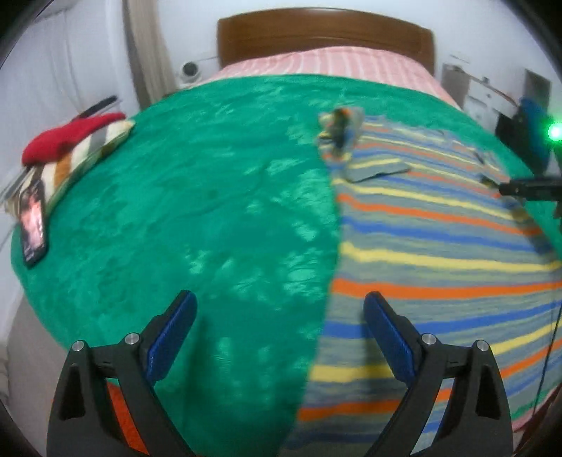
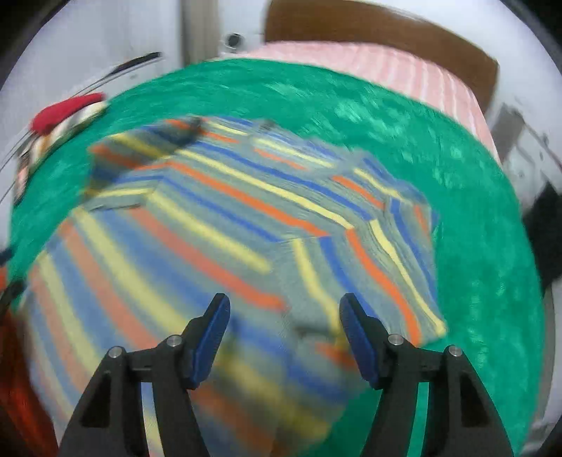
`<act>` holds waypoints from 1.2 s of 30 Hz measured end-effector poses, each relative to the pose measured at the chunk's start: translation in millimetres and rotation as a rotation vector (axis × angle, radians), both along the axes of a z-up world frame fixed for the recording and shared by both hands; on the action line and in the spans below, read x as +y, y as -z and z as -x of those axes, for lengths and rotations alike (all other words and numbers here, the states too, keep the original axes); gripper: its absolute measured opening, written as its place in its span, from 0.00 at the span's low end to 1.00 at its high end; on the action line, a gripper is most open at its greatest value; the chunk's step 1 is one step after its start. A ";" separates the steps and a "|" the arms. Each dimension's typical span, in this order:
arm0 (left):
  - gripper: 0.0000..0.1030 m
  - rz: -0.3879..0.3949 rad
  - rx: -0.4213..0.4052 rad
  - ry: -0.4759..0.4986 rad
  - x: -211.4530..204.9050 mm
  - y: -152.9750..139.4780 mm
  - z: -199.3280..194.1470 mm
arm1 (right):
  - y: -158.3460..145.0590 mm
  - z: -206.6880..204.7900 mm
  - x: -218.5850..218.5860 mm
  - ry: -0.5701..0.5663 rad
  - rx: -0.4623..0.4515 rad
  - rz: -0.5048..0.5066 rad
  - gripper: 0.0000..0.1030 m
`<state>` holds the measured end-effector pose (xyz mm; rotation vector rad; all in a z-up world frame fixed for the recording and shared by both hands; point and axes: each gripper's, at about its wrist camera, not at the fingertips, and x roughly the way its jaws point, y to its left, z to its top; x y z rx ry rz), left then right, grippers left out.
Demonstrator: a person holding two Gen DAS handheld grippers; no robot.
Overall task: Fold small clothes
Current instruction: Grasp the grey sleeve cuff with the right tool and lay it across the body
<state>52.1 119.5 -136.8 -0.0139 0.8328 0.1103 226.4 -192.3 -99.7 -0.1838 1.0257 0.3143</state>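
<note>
A small striped garment (image 1: 439, 246), grey with blue, yellow and orange bands, lies spread on a green blanket (image 1: 193, 211). My left gripper (image 1: 279, 298) hovers open over the garment's left edge, half above bare blanket, with nothing between its blue pads. In the right wrist view the same striped garment (image 2: 246, 225) fills the middle, with one sleeve folded in at the right. My right gripper (image 2: 284, 302) stands open above the cloth, and nothing sits between its fingers. The other gripper's black body (image 1: 530, 188) shows at the right edge of the left wrist view.
A folded pile with a red item (image 1: 66, 137) on top sits at the blanket's left edge, with a dark phone (image 1: 33, 221) beside it. A pink striped sheet (image 1: 326, 61) and wooden headboard (image 1: 323, 31) lie beyond. A cable (image 1: 548, 351) hangs at the right.
</note>
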 end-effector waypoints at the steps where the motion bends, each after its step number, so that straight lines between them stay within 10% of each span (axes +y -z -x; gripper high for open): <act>1: 0.94 0.032 0.001 -0.021 6.8 -0.5 0.2 | 8.9 -10.3 -9.5 0.038 0.032 -0.011 0.08; 6: 0.94 0.120 0.019 -0.066 22.7 8.2 -2.6 | -28.9 -18.8 -112.5 0.335 -0.021 -0.119 0.06; 12: 0.94 0.142 0.053 -0.094 21.1 16.9 -12.1 | -84.3 -4.4 -250.3 0.589 -0.102 0.086 0.06; 22: 0.94 0.099 0.079 -0.119 17.9 23.4 -9.8 | -20.5 -1.9 -291.7 0.618 0.000 0.299 0.05; 26: 0.94 0.075 0.080 -0.112 15.0 24.4 -9.8 | 12.7 13.2 -310.2 0.646 0.073 0.174 0.06; 30: 0.94 0.079 0.077 -0.109 15.3 23.4 -9.2 | 8.5 34.2 -312.2 0.648 0.053 0.083 0.49; 34: 0.94 0.088 0.074 -0.110 15.7 23.1 -9.5 | -26.2 78.9 -293.0 0.615 -0.055 0.030 0.49; 36: 0.94 0.084 0.070 -0.107 14.2 23.1 -10.2 | -32.0 97.2 -266.0 0.502 -0.005 -0.185 0.49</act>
